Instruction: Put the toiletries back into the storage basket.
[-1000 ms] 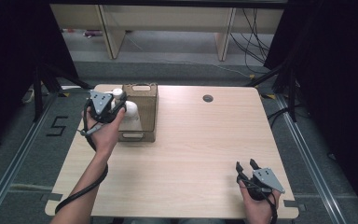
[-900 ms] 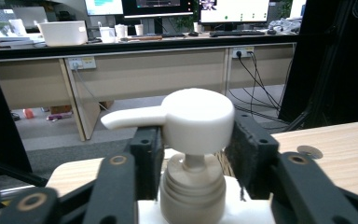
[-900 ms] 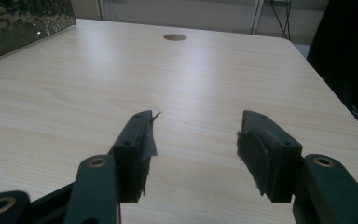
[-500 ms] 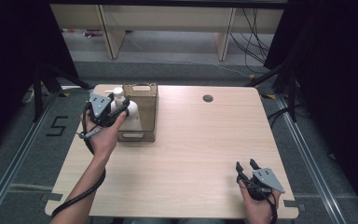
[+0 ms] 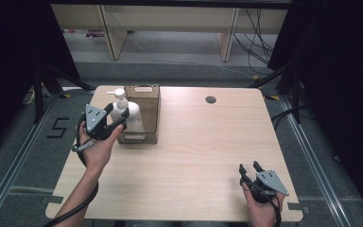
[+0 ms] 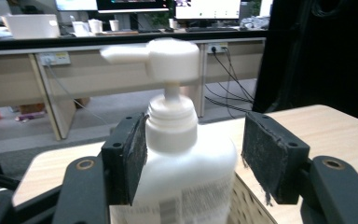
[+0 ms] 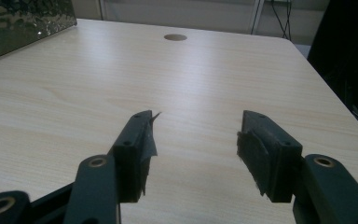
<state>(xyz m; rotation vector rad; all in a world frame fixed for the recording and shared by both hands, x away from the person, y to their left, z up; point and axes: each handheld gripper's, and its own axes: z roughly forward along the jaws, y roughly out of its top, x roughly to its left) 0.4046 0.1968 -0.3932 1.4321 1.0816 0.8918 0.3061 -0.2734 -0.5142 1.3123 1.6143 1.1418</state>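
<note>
Light wood surface [image 5: 184, 156], seen from the high view; a round grommet hole [image 5: 211, 100] sits toward 12 o'clock, slightly right of centre. A brown open-topped box [image 5: 144, 113] stands at about 10 o'clock on the surface, its long axis running front to back. A white pump bottle [image 5: 123, 113] stands upright just beside the box's left wall, touching or nearly touching it; the pump nozzle points to the left in the high view. Left claw [image 5: 116, 116] is at the bottle, held by the left hand [image 5: 97, 146] coming in from 7 o'clock. In the left gripper view the bottle [image 6: 182, 158] sits between the two jaws: the left pad lies against the collar and shoulder of the bottle, while the right pad stands clear of it with a visible gap, so the left claw [image 6: 193, 154] is released, not clamped. Printed label partly visible low on the bottle, text unreadable. Right claw [image 5: 248, 171] rests at 5 o'clock near the surface's front edge, well apart from box and bottle; in the right gripper view its jaws are spread with bare wood between them, right claw [image 7: 193, 135] released and holding nothing.
</note>
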